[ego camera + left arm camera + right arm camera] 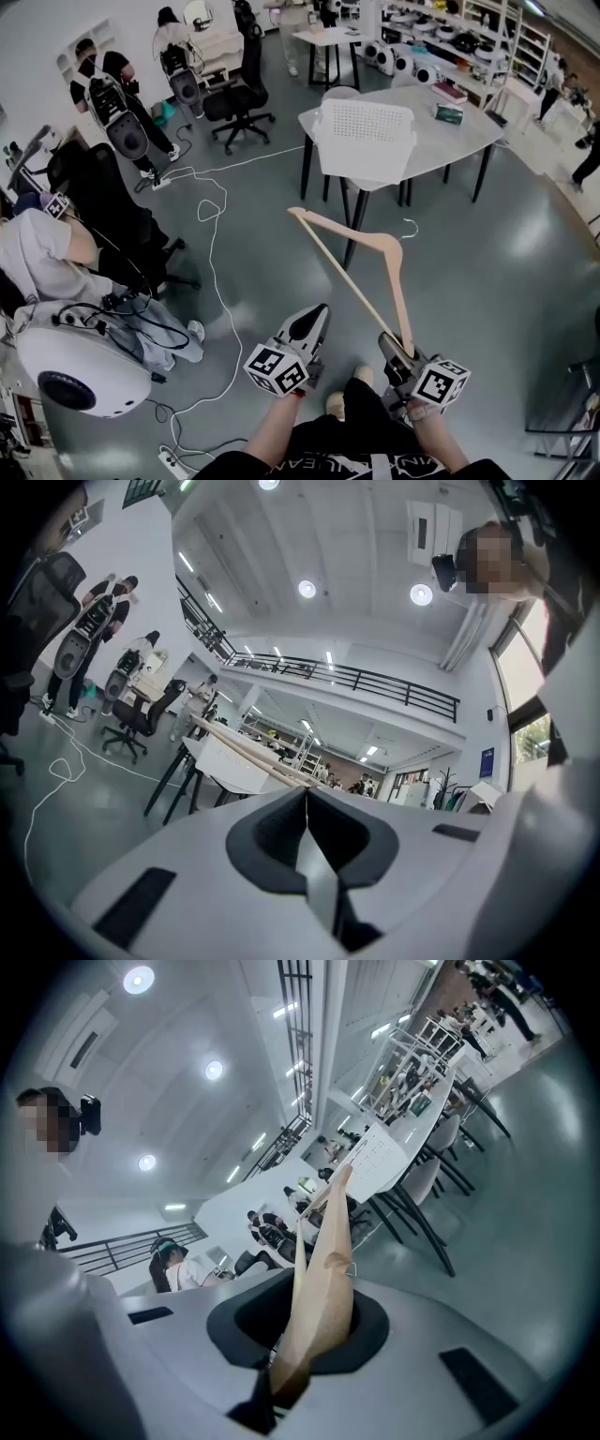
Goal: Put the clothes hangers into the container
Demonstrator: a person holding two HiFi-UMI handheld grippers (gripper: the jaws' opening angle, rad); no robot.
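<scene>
A pale wooden clothes hanger (352, 281) with a thin wire hook sticks forward and up from my right gripper (396, 349), which is shut on one end of it. In the right gripper view the hanger (323, 1279) fills the gap between the jaws. My left gripper (314, 321) hangs beside it at the left, shut with nothing in it; its jaws meet in a thin seam (307, 803). Ahead, a white perforated container (364, 141) stands on the near corner of a white table (441, 141). The left gripper view shows the hanger's bars (246, 748) crossing before that container (225, 766).
Black office chairs (239, 94) and a white cable (217, 281) on the grey floor lie to the left. People stand at the back left, and one sits at the left edge. Shelving (450, 37) lines the far right. A white round device (80, 370) sits at the lower left.
</scene>
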